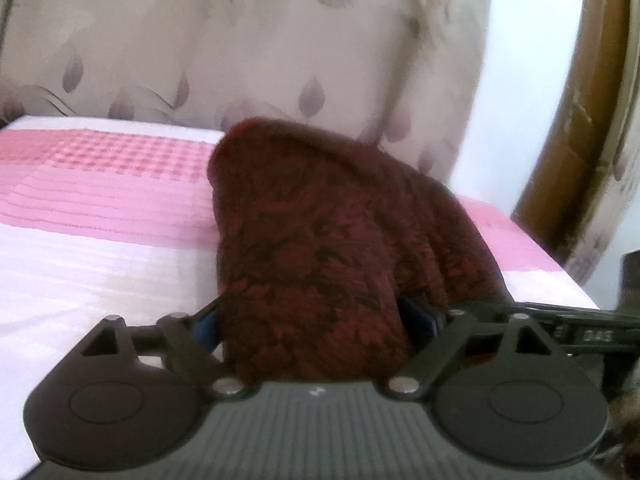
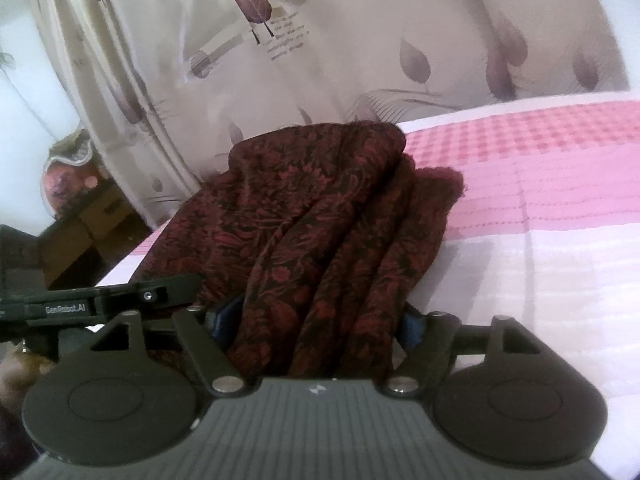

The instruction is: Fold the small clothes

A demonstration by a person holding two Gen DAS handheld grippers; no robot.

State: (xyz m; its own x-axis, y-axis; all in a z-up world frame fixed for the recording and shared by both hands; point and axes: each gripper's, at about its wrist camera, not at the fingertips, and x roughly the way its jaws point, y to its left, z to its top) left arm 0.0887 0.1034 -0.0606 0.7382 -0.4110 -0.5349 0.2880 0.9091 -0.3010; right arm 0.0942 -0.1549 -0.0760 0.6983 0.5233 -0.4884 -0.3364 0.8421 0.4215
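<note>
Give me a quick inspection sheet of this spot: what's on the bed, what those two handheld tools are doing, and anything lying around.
Surface: pink-and-white bed cover.
Job's things: one dark red patterned cloth, bunched in folds near the bed's edge.
Clutter: cardboard box on the floor beside the bed.
Grippers: left gripper and right gripper side by side, each with its fingers spread wide and the cloth between them; whether they pinch it cannot be told.
Cables: nothing seen.
Surroundings: leaf-print curtain behind the bed, wooden frame to one side.
</note>
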